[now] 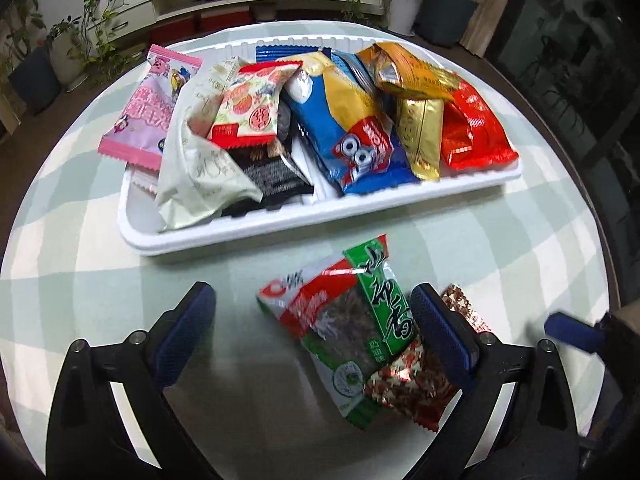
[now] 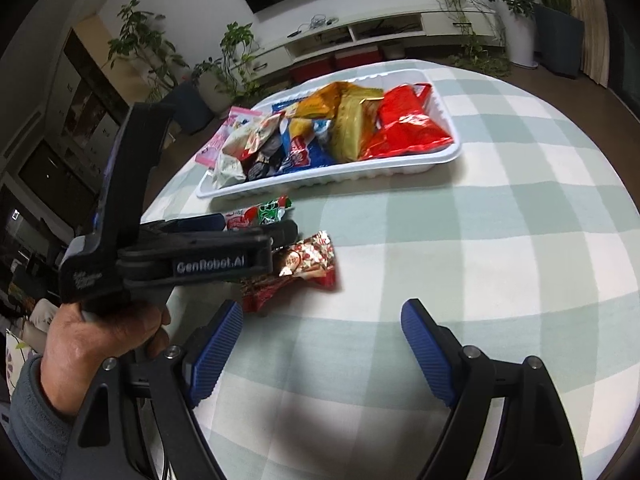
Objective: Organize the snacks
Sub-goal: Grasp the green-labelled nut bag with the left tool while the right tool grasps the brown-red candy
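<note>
A green and red snack packet [image 1: 344,328] lies on the checked tablecloth, partly on top of a red and gold packet [image 1: 416,388]. My left gripper [image 1: 314,294] is open and straddles the green packet; its right pad is close to the packet's edge and its left pad is well clear. In the right wrist view a hand [image 2: 100,328] holds the left gripper [image 2: 258,224] over both packets [image 2: 308,260]. My right gripper [image 2: 322,312] stands open over bare cloth nearer the camera, holding nothing. Behind, a white tray [image 1: 320,222] holds several snack packets.
The tray [image 2: 332,168] is crowded, and a pink packet [image 1: 148,108] hangs over its left rim. The round table's edge curves at the right. Bare cloth [image 2: 480,240] lies right of the loose packets. Potted plants and a low white cabinet stand beyond the table.
</note>
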A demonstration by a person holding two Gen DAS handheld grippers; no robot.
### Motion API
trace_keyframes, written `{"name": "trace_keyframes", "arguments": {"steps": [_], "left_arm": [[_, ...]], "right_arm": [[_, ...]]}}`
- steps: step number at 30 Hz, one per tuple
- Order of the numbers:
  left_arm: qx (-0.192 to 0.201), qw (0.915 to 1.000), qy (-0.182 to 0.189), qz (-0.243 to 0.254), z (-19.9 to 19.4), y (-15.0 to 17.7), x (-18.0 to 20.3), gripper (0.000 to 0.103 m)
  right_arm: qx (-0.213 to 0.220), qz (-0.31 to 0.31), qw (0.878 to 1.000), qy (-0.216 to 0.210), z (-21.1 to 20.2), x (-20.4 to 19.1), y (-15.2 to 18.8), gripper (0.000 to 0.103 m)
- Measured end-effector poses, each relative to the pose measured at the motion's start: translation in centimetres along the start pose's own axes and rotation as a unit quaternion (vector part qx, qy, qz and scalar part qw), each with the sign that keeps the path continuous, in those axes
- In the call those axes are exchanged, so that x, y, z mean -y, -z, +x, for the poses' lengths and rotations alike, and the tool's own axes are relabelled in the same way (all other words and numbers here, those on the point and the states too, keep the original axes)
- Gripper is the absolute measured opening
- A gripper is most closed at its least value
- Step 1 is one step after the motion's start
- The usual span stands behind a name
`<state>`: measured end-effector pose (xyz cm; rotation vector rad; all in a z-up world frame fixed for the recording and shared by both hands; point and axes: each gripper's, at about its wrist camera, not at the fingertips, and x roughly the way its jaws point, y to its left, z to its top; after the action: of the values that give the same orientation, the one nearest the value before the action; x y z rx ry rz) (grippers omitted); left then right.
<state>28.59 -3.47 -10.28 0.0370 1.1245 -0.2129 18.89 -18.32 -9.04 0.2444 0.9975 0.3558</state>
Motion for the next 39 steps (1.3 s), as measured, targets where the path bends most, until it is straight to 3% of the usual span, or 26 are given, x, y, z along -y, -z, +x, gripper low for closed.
{"name": "trace_keyframes", "arguments": {"steps": [9,13,16,22,26,29,34,39], "left_arm": [[-0.002,0.9996,-0.023,0.015,-1.1,2.5,-3.1,0.098],[0.015,0.9998,-0.011,0.004,-1.5,2.2,-4.4,0.098],[0.020,0.9995,0.001,0.026,-1.6,1.6,-4.1,0.099],[0.005,0.9958,0.003,0.092,-0.3,0.6,-3.2,0.097],[0.002,0.9933,0.008,0.115,-0.3,0.3,-2.7,0.091],[0.003,0.9919,0.014,0.126,-0.3,0.7,-2.3,0.091],[0.010,0.9907,0.018,0.134,-0.7,2.0,-2.3,0.091],[0.018,0.9906,0.008,0.135,-0.9,2.2,-3.4,0.091]], "right_arm": [[-0.032,-0.047,0.998,0.040,2.3,-2.1,-0.2,0.084],[-0.031,-0.051,0.997,0.048,2.4,-2.4,-0.6,0.084],[-0.032,-0.052,0.997,0.055,2.7,-2.8,-0.7,0.084],[-0.030,-0.023,0.997,0.070,2.4,-2.0,-0.6,0.084],[-0.034,0.040,0.998,0.043,2.1,-0.3,-1.5,0.084],[-0.049,0.071,0.996,0.026,2.5,0.0,-2.5,0.084],[-0.100,0.063,0.992,0.043,5.2,-1.4,-4.2,0.081],[-0.127,0.024,0.987,0.095,7.1,-3.6,-5.2,0.081]]}}
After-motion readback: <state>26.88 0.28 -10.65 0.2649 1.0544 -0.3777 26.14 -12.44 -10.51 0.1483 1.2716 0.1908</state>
